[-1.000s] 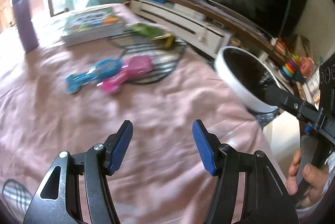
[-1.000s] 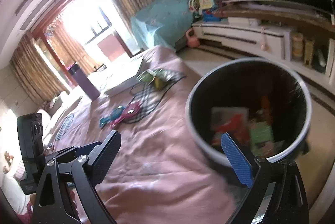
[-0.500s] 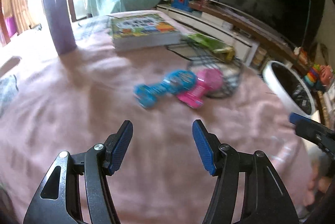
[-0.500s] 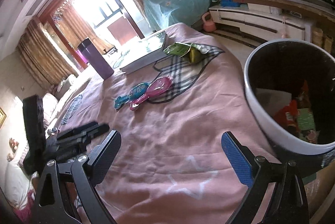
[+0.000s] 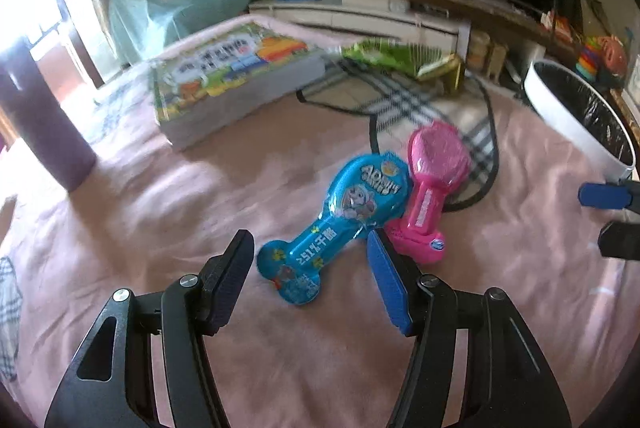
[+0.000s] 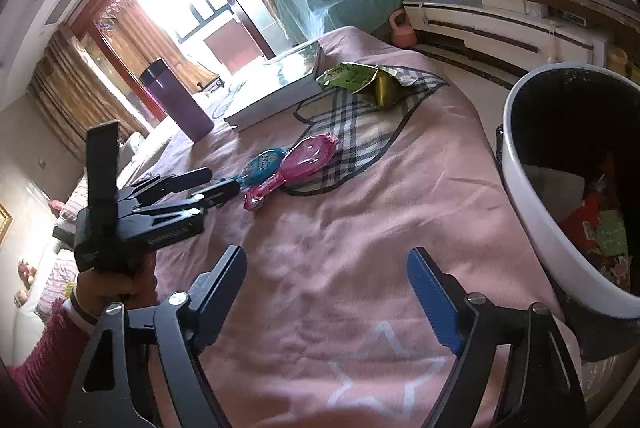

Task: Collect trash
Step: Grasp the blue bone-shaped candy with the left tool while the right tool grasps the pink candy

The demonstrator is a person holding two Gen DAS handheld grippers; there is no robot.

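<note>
Only the right wrist view looks into the white bin (image 6: 532, 228), at the frame's right, holding wrappers. Left claw (image 5: 310, 264), released, straddles the blue wrapper (image 5: 340, 220) beside a pink one (image 5: 430, 188) on the pink bed (image 5: 160, 212). Right claw (image 6: 326, 284) hangs released.

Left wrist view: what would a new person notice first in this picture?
Most striking are the blue bone-shaped packet and the pink packet lying side by side on the pink bedspread, just ahead of the open left gripper. At the right edge of the bed stands the white trash bin, black-lined.
</note>
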